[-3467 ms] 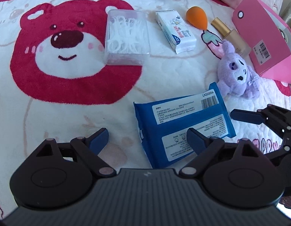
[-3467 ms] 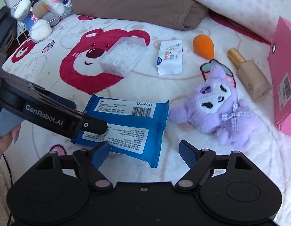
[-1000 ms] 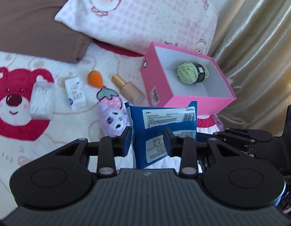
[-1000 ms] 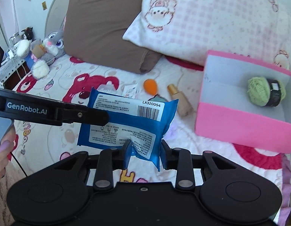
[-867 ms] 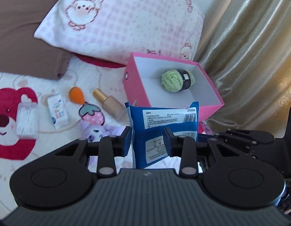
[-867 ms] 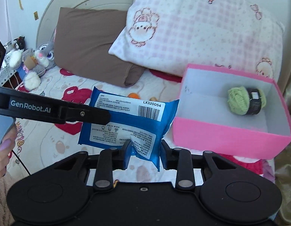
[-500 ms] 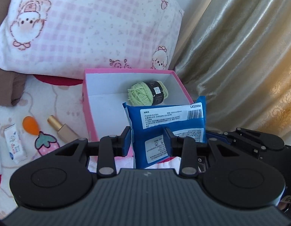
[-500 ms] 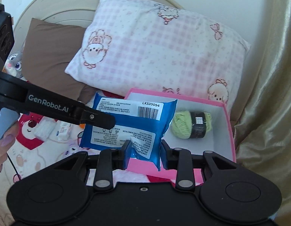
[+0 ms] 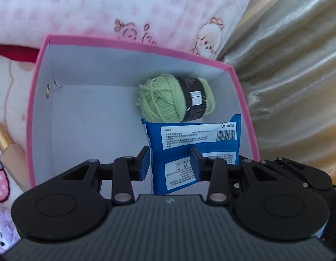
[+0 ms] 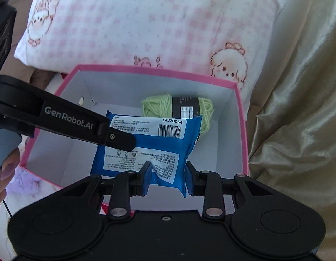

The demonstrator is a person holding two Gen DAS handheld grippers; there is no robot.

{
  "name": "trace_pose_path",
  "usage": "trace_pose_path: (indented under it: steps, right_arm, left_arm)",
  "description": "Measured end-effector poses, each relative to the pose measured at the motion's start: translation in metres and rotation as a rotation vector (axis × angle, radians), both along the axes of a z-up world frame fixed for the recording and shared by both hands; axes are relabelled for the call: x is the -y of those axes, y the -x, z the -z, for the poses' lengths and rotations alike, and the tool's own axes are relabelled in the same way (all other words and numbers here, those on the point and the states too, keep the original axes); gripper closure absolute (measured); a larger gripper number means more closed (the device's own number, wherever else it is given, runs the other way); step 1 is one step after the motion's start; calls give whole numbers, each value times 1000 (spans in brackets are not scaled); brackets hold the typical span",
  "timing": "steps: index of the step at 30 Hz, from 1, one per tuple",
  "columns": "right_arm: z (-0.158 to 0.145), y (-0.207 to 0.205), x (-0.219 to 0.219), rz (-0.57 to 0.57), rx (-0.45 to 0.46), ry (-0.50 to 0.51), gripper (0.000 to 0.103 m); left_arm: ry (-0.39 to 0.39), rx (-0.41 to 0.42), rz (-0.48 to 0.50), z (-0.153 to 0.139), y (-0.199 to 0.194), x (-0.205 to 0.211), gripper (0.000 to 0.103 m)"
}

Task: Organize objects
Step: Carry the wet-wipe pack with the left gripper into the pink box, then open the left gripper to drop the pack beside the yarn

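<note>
1. Right now, pinching with the right gripper (image 10: 165, 174): closed almost as far as it goes on the near bottom corner of the blue pack (image 9: 196, 137).
2. Gripping the same pack at its left side with the left gripper (image 9: 169, 158): set narrow but easing open, pack between the pads, both pads seemingly touching it.
3. Hanging upright inside the walls of the pink box (image 9: 128, 44), in its right half, just on the near side of the ball of yarn (image 9: 165, 100). Cannot tell whether the bottom edge of the pack already rests on the box floor.
4. As for progress, judged well under way: yarn lying in the far right corner of the box, pack all but delivered. Only letting go and drawing both grippers out of the box left for this item.
5. Waiting outside the box on the left: a bottle (image 9: 7, 148) with a gold cap lying on the bedspread, and a purple plush toy (image 10: 26, 182) at the near left. Probably next in line; nothing else to sort visible from these two views.
6. Little in the way: yarn crowding the far right, bare floor across the left half of the box, right wall close beside the pack. Behind the far wall a pink checked pillow (image 10: 146, 26), to the right a golden curtain (image 9: 298, 76), neither over the opening. At the left edge of the right view, a person's hand (image 10: 4, 174) on the left gripper's handle.
</note>
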State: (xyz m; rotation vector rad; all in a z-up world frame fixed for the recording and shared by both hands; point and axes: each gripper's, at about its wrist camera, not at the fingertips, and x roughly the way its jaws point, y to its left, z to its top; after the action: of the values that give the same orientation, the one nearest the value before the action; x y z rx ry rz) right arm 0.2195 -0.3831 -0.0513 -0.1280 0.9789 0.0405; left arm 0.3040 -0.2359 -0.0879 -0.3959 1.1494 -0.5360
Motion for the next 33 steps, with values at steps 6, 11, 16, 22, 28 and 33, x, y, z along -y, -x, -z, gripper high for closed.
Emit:
trace_pose_path:
  steps: [6, 11, 16, 22, 28, 33]
  right_arm:
    - [22, -12, 1, -6, -66, 66, 65]
    - [33, -25, 2, 11, -101, 115, 65]
    - [50, -39, -5, -9, -123, 234, 66]
    - [39, -29, 3, 83, -26, 192, 62]
    - [14, 1, 5, 92, 28, 62, 62]
    - [-12, 27, 5, 95, 63, -61, 61]
  left_arm:
    - [39, -109, -19, 32, -16, 7, 66]
    - [64, -132, -16, 43, -27, 10, 67]
    - [26, -168, -16, 57, -38, 22, 59]
    - [-3, -87, 0, 42, -28, 30, 51]
    - [-24, -45, 50, 14, -12, 27, 52]
    - [-121, -6, 104, -17, 12, 17, 51]
